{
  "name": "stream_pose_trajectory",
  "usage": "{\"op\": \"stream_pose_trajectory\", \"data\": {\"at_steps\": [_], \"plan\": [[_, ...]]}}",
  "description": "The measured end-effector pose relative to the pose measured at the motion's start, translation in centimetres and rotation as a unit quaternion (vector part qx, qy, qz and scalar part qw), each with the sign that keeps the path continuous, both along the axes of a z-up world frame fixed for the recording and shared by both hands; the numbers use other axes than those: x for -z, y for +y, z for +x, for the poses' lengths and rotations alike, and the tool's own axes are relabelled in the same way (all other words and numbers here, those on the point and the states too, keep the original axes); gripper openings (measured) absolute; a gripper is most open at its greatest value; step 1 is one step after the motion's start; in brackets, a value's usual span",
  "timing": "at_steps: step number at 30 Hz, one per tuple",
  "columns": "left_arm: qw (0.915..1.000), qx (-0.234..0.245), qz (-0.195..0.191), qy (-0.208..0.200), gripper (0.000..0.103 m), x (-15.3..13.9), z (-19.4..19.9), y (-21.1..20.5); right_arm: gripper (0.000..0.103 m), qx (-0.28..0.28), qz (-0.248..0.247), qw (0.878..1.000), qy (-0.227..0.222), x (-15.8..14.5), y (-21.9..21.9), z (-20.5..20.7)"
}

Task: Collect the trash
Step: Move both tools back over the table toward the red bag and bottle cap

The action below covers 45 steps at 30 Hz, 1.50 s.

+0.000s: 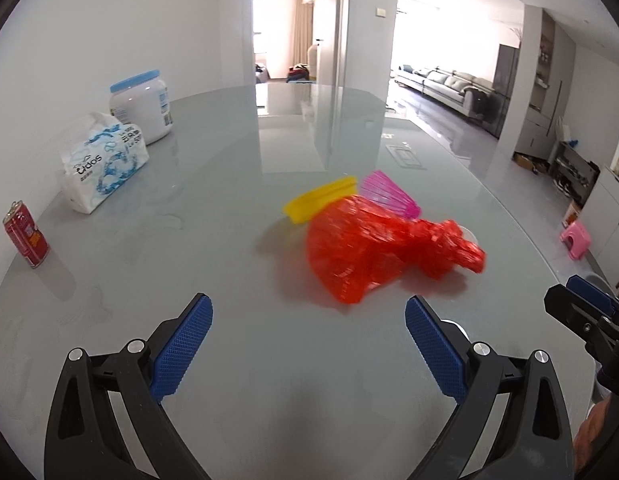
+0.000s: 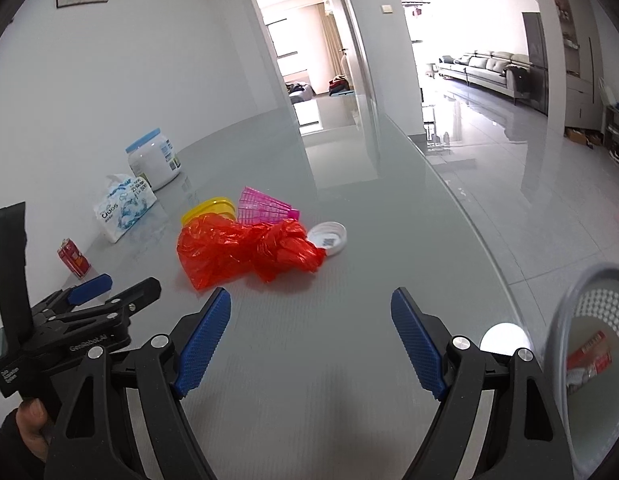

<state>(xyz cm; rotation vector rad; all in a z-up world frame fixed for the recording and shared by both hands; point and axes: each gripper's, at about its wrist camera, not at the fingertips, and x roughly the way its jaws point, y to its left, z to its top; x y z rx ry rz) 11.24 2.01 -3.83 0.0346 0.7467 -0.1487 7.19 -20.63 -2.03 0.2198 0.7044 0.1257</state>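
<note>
Two tools hover over the grey tabletop (image 1: 237, 128). The left tool (image 1: 307, 334) stands wide with nothing between its pads, and the right tool (image 2: 311, 330) is likewise wide and empty.

The trash lies in one cluster mid-tabletop: one crumpled red bag (image 2: 245, 250), one yellow lid (image 2: 209, 208) touching its far side, one pink mesh piece (image 2: 265, 206) beside the lid, and one white cap (image 2: 329, 238) lying just against the bag's right end (in the left view the cap is mostly hidden behind the bag).

Along the wall side stand three things, well apart from the cluster: one red can (image 1: 26, 234), one tissue pack (image 1: 103, 160), one white jar (image 1: 143, 106) with a blue lid.

One white perforated basket (image 2: 589, 360) sits past the tabletop's right edge, holding one red wrapper (image 2: 589, 356).

Between the tools and the bag the surface is bare. The curved right edge runs close by the right tool; beyond it lies open floor.
</note>
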Motion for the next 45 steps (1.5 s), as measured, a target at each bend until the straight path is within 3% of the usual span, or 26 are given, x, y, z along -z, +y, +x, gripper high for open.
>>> {"op": "stream_pose_trajectory", "data": {"at_steps": [8, 22, 33, 45], "plan": [[0.9998, -0.012, -0.010, 0.014, 0.095, 0.8, 1.4, 1.5, 0.079, 0.013, -0.049, 0.999, 0.009, 0.1, 0.6, 4.9], [0.9997, -0.009, -0.016, 0.014, 0.095, 0.7, 1.1, 1.6, 0.079, 0.037, -0.066, 0.994, 0.083, 2.8, -1.2, 12.4], [0.9995, -0.014, -0.025, 0.016, 0.095, 0.7, 1.4, 2.0, 0.079, -0.029, -0.094, 0.991, 0.095, 3.3, 3.1, 10.7], [0.9994, -0.014, -0.027, 0.016, 0.095, 0.7, 1.4, 2.2, 0.078, 0.003, -0.092, 0.989, 0.117, 4.2, 1.4, 13.1]]}}
